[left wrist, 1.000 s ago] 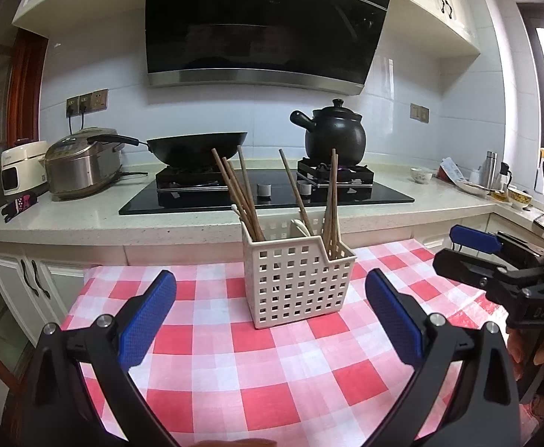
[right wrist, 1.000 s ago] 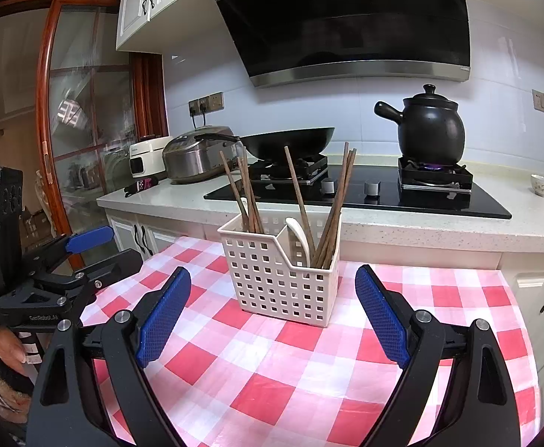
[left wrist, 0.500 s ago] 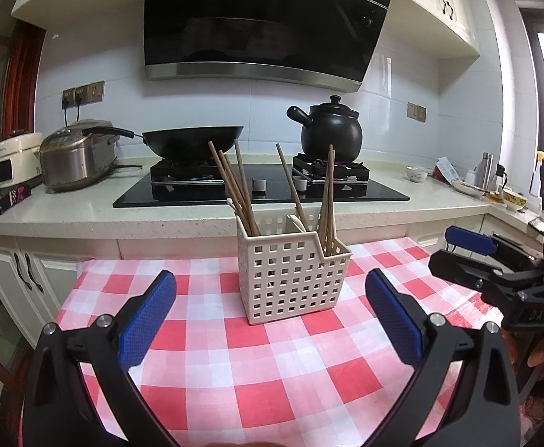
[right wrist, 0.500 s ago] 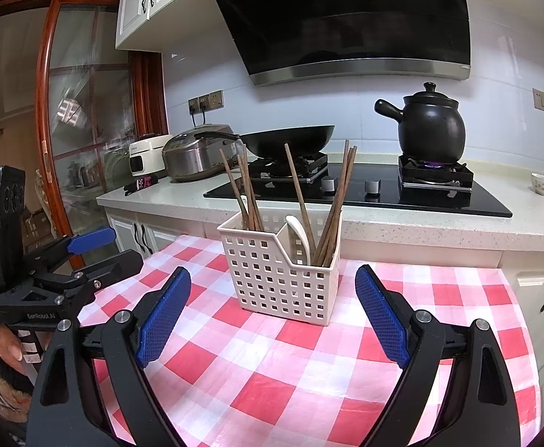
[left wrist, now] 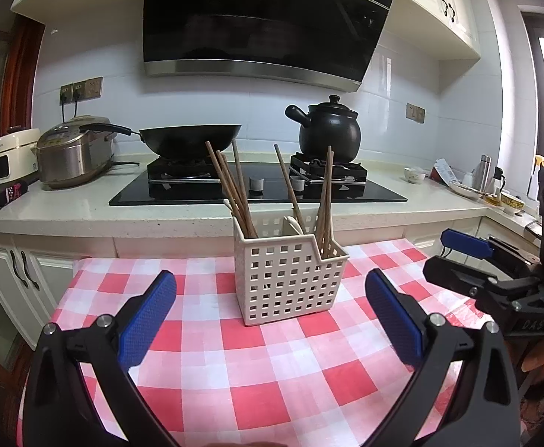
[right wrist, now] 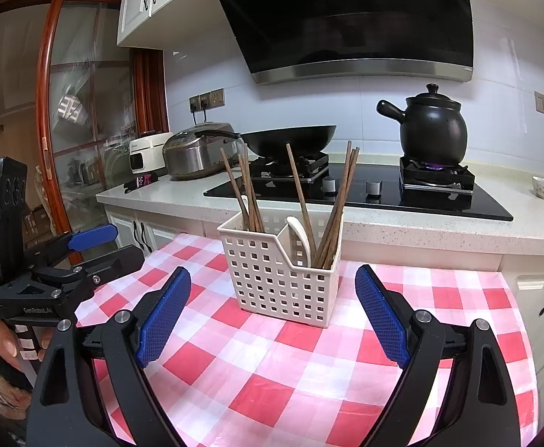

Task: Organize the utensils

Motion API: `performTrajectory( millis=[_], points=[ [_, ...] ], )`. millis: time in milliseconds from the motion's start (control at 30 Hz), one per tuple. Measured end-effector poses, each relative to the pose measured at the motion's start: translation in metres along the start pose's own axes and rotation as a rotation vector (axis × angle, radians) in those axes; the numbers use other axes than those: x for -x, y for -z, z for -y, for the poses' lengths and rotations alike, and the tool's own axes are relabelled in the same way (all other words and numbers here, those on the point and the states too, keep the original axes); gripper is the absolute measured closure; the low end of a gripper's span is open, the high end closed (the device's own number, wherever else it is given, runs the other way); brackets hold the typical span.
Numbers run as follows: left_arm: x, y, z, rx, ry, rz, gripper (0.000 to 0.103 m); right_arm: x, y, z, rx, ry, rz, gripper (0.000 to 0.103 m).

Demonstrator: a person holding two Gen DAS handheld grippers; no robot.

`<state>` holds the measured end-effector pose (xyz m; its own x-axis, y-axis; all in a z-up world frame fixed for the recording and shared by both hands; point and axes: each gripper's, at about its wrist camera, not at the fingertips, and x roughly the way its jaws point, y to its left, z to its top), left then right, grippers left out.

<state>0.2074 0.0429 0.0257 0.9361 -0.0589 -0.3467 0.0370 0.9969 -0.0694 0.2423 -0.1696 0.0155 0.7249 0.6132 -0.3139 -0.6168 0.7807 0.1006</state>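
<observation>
A white perforated utensil basket (left wrist: 288, 277) (right wrist: 281, 277) stands upright on a red-and-white checked tablecloth (left wrist: 268, 365). Several brown wooden chopsticks (left wrist: 234, 190) (right wrist: 340, 201) lean in its compartments, and a white spoon (right wrist: 299, 240) sits in the middle one. My left gripper (left wrist: 270, 314) is open and empty, short of the basket. My right gripper (right wrist: 273, 309) is also open and empty, facing the basket from the right side; its body (left wrist: 495, 279) shows at the right of the left wrist view. The left gripper's body (right wrist: 48, 272) shows at the left of the right wrist view.
Behind the table runs a counter (left wrist: 85, 212) with a black hob (left wrist: 257, 186), a wok (left wrist: 190, 139), a black clay pot (left wrist: 327, 130) over a lit burner (right wrist: 433, 167), and rice cookers (left wrist: 70, 151). Cups and bottles (left wrist: 484, 182) stand far right.
The left wrist view has drifted back and up slightly, so the basket sits a little lower and farther. The right view is nearly the same. Both grippers stay open.
</observation>
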Motion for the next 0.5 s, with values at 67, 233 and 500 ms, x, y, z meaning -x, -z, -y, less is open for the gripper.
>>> performTrajectory(
  millis=[67,233,500],
  points=[
    [-0.001,-0.0001,-0.0002,0.001,0.001,-0.003,0.005,-0.0003,0.0001,0.0004,-0.001,0.0,0.0,0.018],
    [-0.0055,-0.0006,-0.0039,0.027,0.012,-0.02,0.005,-0.0004,0.0002,0.0003,0.0,-0.001,0.0,0.018],
    [-0.0094,-0.0011,-0.0087,0.055,0.011,-0.028,0.005,-0.0013,0.0006,0.0002,0.0,-0.001,-0.002,0.018]
  ],
)
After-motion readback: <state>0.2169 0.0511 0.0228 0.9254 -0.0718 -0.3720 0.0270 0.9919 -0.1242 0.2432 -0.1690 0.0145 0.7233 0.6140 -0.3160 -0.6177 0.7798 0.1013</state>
